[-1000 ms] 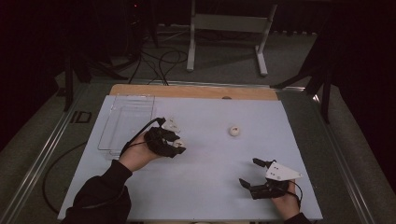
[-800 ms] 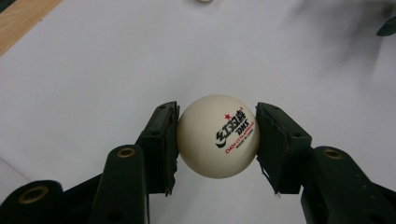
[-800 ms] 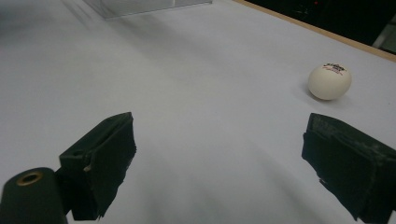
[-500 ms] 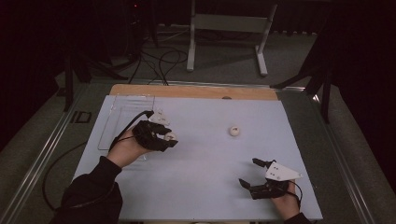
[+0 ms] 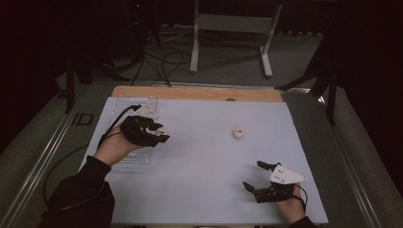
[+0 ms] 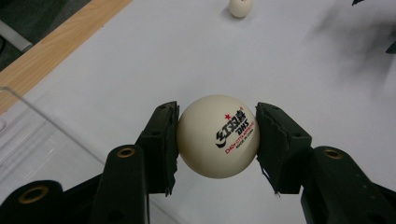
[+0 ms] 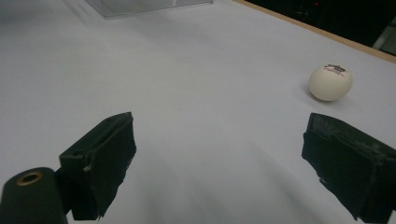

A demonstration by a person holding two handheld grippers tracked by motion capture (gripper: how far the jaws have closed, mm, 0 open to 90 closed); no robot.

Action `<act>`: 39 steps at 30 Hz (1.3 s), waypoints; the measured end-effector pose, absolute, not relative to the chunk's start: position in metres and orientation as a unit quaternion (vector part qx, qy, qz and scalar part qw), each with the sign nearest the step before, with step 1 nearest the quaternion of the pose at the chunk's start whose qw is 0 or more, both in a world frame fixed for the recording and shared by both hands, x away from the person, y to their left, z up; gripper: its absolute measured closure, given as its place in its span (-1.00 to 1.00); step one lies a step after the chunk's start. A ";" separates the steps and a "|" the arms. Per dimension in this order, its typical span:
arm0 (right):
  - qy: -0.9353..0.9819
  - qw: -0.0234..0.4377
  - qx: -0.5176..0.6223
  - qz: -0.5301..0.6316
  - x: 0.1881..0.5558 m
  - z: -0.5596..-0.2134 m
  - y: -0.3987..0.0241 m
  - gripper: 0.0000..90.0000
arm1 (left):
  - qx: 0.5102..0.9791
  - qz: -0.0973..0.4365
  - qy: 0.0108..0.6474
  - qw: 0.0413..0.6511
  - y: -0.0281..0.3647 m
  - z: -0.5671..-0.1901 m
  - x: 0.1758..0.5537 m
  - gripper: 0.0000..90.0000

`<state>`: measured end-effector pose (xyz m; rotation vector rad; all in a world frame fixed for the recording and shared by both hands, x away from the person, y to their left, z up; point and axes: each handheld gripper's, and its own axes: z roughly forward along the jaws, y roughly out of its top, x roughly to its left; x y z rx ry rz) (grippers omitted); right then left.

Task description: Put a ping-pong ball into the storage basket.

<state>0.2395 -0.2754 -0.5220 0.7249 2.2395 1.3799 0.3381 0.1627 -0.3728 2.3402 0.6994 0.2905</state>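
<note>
A white ping-pong ball with red and black print is pinched between the two black pads of my left gripper, which is shut on it. In the high view this left gripper hovers by the right edge of a clear plastic tray, the ball showing at its tip. A second white ball lies loose on the pale table top, also seen as the ball and the ball. My right gripper rests near the table's front right, open, nothing between its pads.
The pale sheet covers the table, with a wooden strip along its far edge. A cable trails from the left gripper. Metal stand legs and cables lie on the floor beyond the table.
My left hand has moved left and away toward the clear tray, lifting slightly with the ball still held. The right gripper and the loose ball have stayed in place.
</note>
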 end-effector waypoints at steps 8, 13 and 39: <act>0.803 0.203 0.259 0.497 0.239 -0.522 -0.275 -0.79 | 0.888 0.125 0.285 0.338 0.183 -0.362 0.341 0.16; 0.804 0.206 0.258 0.495 0.239 -0.522 -0.275 -0.79 | 0.882 0.133 0.300 0.338 0.195 -0.358 0.342 0.16; 0.806 0.202 0.256 0.495 0.239 -0.523 -0.274 -0.79 | 0.838 0.139 0.393 0.351 0.234 -0.397 0.357 0.16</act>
